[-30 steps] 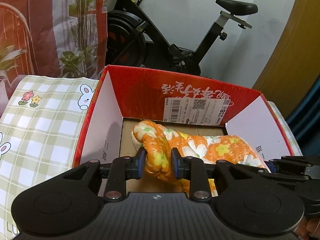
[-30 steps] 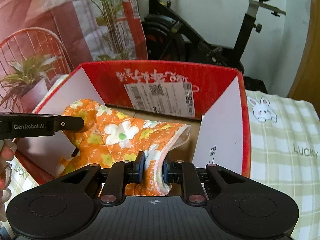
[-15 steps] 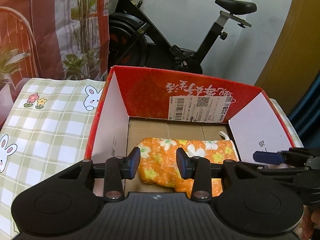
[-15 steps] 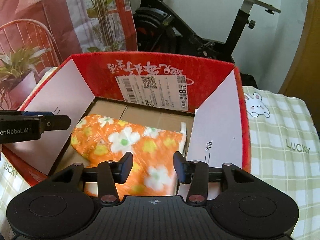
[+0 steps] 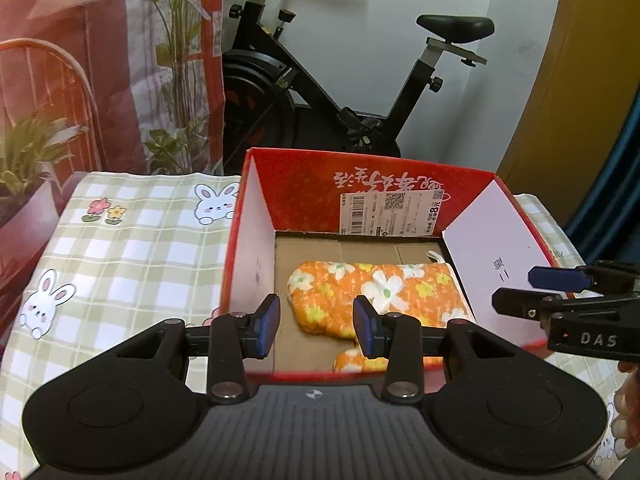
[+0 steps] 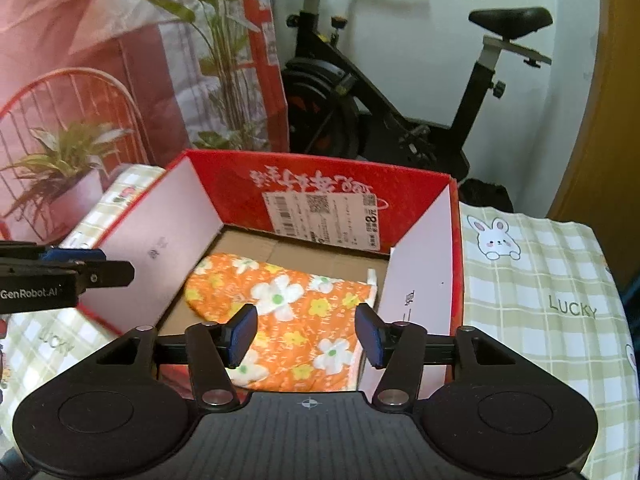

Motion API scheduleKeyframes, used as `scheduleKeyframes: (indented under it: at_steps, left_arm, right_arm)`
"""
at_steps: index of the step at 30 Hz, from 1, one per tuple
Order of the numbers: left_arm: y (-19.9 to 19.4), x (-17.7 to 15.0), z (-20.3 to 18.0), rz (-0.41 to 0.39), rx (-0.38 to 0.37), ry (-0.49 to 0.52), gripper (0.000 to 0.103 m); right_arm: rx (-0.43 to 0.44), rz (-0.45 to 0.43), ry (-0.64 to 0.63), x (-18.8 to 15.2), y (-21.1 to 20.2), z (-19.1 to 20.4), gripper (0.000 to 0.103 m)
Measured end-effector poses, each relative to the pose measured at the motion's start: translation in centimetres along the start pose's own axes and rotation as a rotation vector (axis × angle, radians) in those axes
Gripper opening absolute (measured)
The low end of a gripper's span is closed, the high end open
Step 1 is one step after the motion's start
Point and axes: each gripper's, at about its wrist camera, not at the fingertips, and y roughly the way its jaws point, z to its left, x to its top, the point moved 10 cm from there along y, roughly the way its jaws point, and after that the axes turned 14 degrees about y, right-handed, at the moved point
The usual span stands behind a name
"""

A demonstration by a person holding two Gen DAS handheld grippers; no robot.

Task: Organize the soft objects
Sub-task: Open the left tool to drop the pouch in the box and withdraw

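An orange oven mitt [image 5: 380, 292] with white and yellow flowers lies flat on the brown floor of a red cardboard box [image 5: 304, 192], its rounded end toward the box's left wall and its cuff with a small white loop toward the right wall. The box stands open on a table covered with a green checked cloth [image 5: 132, 256] printed with rabbits and flowers; its side flaps are white inside, and a white shipping label [image 5: 390, 214] sits on the red back wall.

The left gripper [image 5: 316, 328] hangs above the near edge of the box with its blue-padded jaws moderately apart and nothing between them; the mitt lies below and beyond the pads, untouched. Its jaws have just been opening, though the gap now looks steady. The right gripper [image 6: 306, 336] hovers over the cuff half of the mitt [image 6: 296, 320], its jaws spread a little wider and just now opening further, with the fabric seen through the gap but not pinched by either pad. Each gripper shows at the edge of the other's view, beside the box's outer wall.

Behind the table stand a black exercise bike [image 5: 344, 92] against a white wall and a printed red backdrop [image 6: 100, 60] showing plants and a chair
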Motion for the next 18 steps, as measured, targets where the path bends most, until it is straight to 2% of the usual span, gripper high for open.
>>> scheduleKeyframes:
  at_steps: [2, 5, 9, 10, 12, 18]
  left_arm:
    - [-0.8, -0.5, 0.1, -0.003, 0.011, -0.003, 0.042]
    - [-2.1, -1.2, 0.2, -0.015, 0.023, -0.002, 0.045]
    - [-3.7, -1.9, 0.2, -0.048, 0.053, 0.003, 0.086]
    - [-4.1, -2.0, 0.2, -0.057, 0.06, 0.003, 0.095]
    - [-4.9, -2.3, 0.1, -0.076, 0.064, 0.0, 0.102]
    - [-6.2, -3.1, -0.5, -0.093, 0.075, 0.002, 0.103]
  right_arm:
    - [0.005, -0.015, -0.009, -0.4, -1.0, 0.4, 0.059]
    - [0.012, -0.041, -0.022, -1.0, -2.4, 0.9, 0.074]
    - [0.032, -0.072, -0.01, -1.7, -4.1, 1.3, 0.093]
    - [0.032, -0.08, -0.006, -1.9, -4.5, 1.4, 0.095]
    - [0.034, -0.097, -0.002, -2.2, -5.2, 1.5, 0.103]
    - [0.044, -0.114, 0.024, -3.6, -6.2, 1.4, 0.103]
